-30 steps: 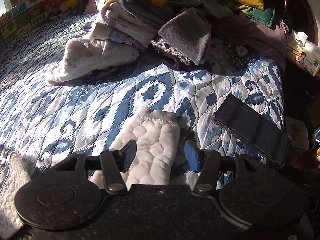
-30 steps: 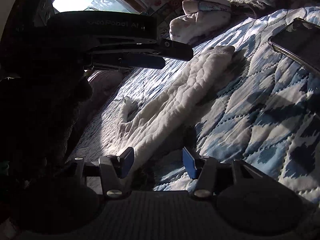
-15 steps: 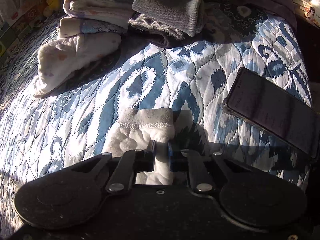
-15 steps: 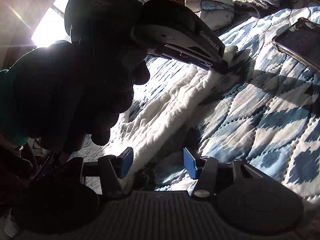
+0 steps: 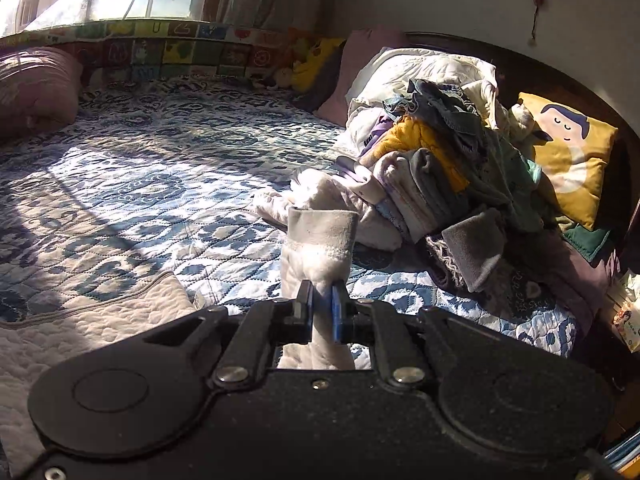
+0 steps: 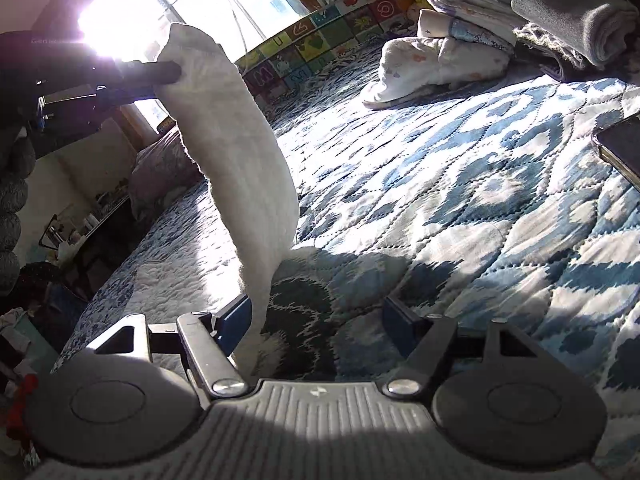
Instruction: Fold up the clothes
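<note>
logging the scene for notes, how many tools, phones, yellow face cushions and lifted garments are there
tools: 2 (left tool, right tool)
phone: 1
yellow face cushion: 1
lifted white garment: 1
total: 5

Harsh sunlight through the window (image 6: 132, 20) blows out glare, casting hard shadows across the bedspread (image 5: 140, 184); fisheye edges curve.

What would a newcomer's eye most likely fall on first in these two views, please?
Probably the white quilted garment, lifted off the blue patterned quilt by the left gripper, which is shut on it near the cuff. Next comes the jumbled heap of clothes at the head of the bed, beside a yellow cushion. The right gripper waits open near the garment's lower end.
</note>
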`<state>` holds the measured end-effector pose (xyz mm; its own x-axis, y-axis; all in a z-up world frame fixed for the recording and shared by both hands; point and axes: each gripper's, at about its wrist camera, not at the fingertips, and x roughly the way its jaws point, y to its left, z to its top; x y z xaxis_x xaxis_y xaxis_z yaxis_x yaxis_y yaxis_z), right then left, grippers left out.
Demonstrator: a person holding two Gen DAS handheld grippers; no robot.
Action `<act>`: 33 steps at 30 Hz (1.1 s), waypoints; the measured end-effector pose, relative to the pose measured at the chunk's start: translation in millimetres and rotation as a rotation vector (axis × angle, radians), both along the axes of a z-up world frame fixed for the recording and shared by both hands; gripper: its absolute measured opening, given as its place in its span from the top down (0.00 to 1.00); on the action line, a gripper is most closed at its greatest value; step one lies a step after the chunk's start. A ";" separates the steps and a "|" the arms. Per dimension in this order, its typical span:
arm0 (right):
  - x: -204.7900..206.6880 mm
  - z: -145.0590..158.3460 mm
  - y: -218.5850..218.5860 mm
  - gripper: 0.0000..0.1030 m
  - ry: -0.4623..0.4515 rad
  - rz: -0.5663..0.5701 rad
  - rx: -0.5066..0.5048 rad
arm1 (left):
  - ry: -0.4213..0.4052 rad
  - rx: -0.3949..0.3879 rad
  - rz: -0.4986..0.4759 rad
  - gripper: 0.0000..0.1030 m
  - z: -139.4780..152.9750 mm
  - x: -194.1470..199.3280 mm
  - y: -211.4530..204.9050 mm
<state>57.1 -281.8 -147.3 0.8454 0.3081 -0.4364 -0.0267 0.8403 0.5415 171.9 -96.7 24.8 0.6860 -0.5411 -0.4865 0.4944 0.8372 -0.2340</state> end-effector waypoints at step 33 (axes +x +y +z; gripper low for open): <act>-13.0 13.1 77.0 0.45 -0.077 0.256 -0.443 | 0.222 -0.060 0.551 0.93 -117.4 -142.3 221.9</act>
<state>44.1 -204.9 -134.1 0.8017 0.3090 -0.5117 -0.2874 0.9498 0.1233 29.6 125.2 -92.6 0.7586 -0.1658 -0.6301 -0.0751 0.9384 -0.3373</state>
